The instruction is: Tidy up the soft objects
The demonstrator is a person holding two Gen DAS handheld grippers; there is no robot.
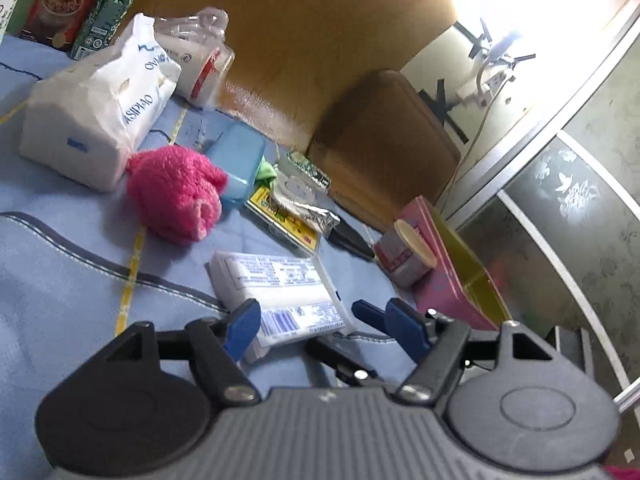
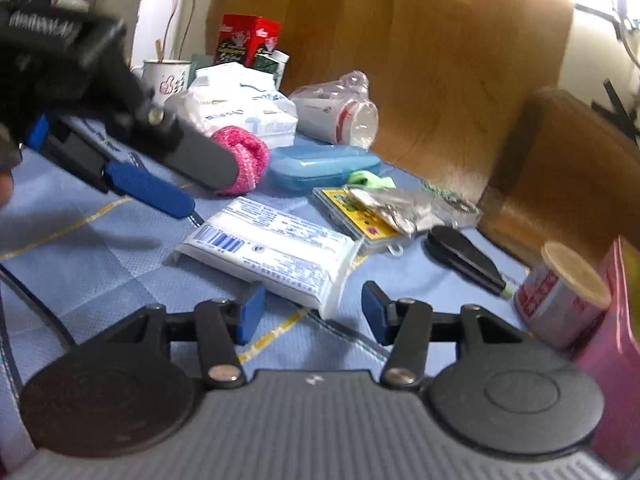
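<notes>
While both grippers hover low over the blue quilted cloth (image 2: pixel 100 256), a flat white tissue pack (image 2: pixel 272 252) lies on it as the landmark. Just short of that pack, the right gripper (image 2: pixel 312 312) has its jaws apart with nothing between them. Over the pack's near end, the left gripper (image 1: pixel 308 320) also has jaws apart, pads clear of it. Beyond the pack sits a pink fluffy cloth (image 1: pixel 176 192), and behind that a large white tissue bag (image 1: pixel 96 112).
</notes>
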